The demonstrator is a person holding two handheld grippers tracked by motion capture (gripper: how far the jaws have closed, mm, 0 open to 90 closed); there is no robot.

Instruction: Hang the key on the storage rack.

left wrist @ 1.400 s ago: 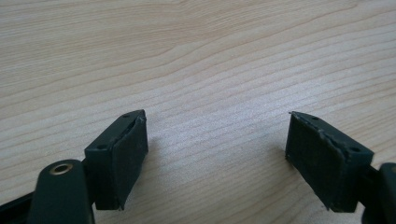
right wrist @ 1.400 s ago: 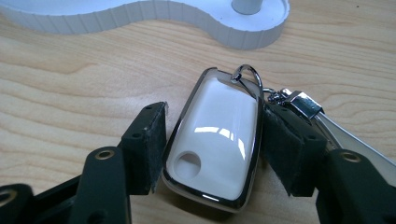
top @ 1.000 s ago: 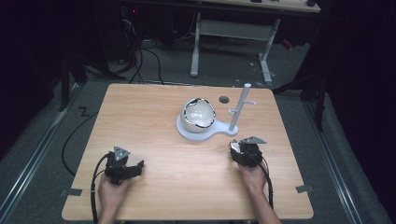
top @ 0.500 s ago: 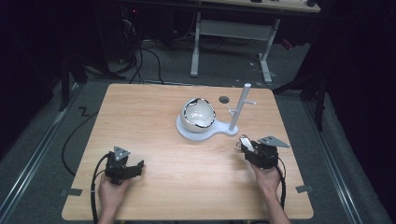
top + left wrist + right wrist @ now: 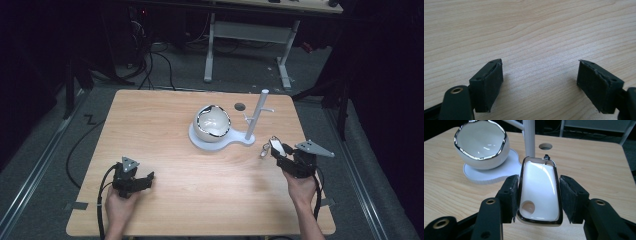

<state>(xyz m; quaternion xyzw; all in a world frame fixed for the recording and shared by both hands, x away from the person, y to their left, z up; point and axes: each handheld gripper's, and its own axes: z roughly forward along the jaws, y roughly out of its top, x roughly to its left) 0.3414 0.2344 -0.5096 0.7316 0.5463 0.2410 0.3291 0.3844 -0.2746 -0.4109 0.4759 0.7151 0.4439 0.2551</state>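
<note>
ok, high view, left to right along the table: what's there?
left gripper → bowl → stand post → white tag in the right gripper

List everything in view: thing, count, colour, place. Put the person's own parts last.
Table: one, light wood, centre of the high view, with a round hole near its far edge.
Stand: one, white, flat base with an upright post and side pegs, far-middle of the table.
Bowl: one, white with a chrome rim, sitting tilted on the stand's base.
Key fob: one, white with a chrome edge and a small ring at its tip, clamped between the right gripper's jaws.
Desk frame: one, white, on the floor beyond the table.
Cables: several, black, on the floor behind the table.
Left gripper: one, black, near-left of the table, jaws apart.
Right gripper: one, black, right side of the table.
</note>
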